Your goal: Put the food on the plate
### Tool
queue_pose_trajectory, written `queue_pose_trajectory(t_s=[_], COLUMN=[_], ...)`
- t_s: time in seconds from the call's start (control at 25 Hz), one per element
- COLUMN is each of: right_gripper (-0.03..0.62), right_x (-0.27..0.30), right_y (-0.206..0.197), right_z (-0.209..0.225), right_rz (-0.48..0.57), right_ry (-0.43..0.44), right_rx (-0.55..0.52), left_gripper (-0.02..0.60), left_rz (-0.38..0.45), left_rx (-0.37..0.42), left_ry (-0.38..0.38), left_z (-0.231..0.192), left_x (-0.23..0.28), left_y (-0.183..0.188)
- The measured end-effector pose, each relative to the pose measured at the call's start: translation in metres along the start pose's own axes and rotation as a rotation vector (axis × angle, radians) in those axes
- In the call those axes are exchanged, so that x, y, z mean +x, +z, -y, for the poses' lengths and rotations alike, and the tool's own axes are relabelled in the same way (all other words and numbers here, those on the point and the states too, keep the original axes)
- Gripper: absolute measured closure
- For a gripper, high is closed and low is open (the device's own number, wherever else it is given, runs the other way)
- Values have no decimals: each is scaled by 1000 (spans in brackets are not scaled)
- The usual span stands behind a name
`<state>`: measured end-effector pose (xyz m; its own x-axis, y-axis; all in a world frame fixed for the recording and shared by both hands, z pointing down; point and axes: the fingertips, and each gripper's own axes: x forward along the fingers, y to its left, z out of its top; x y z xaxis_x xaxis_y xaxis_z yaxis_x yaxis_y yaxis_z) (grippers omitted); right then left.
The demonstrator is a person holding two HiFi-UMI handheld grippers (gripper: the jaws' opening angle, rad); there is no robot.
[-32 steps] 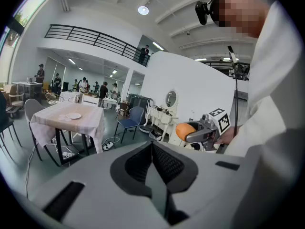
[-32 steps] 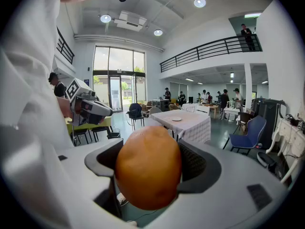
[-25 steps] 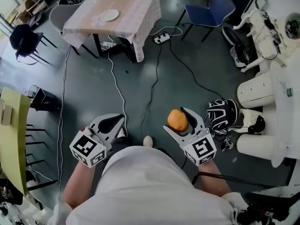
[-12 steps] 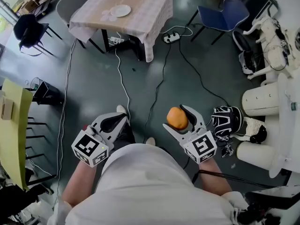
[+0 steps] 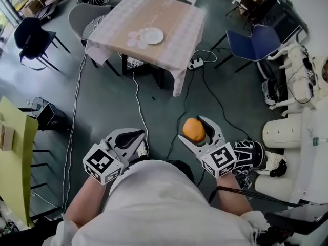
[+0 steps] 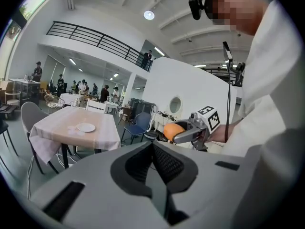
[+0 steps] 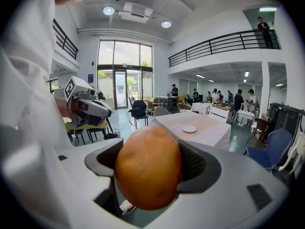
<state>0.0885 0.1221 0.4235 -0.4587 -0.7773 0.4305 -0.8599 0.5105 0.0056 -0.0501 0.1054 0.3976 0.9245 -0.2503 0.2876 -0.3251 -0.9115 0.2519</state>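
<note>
My right gripper (image 5: 196, 131) is shut on an orange, rounded piece of food (image 5: 194, 130), held at waist height over the floor; the food (image 7: 148, 167) fills the space between its jaws. My left gripper (image 5: 127, 136) is shut with nothing in it, its jaws pressed together (image 6: 153, 162). A white plate (image 5: 151, 35) lies on the table with a pale cloth (image 5: 169, 17), well ahead of both grippers. The same plate (image 7: 188, 128) shows small in the right gripper view, and again the plate (image 6: 86, 127) in the left gripper view.
Cables (image 5: 137, 106) run across the dark floor between me and the table. A blue chair (image 5: 256, 41) stands right of the table, a grey chair (image 5: 82, 17) on its left. White cylinders (image 5: 282, 133) and a black-and-white bag (image 5: 251, 154) sit at my right.
The table and plate have shifted lower and nearer in the head view, so I have come closer. Both grippers keep their hold and their place before my body.
</note>
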Motion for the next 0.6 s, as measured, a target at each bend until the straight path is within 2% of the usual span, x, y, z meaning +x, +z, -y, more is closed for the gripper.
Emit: queue_pose_trajectory(t_s=[0.16, 0.44, 0.6], right_gripper=[220, 220, 220], right_x=[63, 148, 199], right_y=[37, 73, 85], right_z=[10, 38, 63], right_rz=[-3, -45, -61], right_ry=[7, 76, 124], right_rx=[-38, -88, -124], left_gripper=[572, 572, 572], left_rz=[0, 67, 62], left_rx=[11, -73, -108], left_ry=[21, 119, 185], left_z=[-61, -128, -160], left_x=[-21, -41, -43], left_y=[12, 28, 22])
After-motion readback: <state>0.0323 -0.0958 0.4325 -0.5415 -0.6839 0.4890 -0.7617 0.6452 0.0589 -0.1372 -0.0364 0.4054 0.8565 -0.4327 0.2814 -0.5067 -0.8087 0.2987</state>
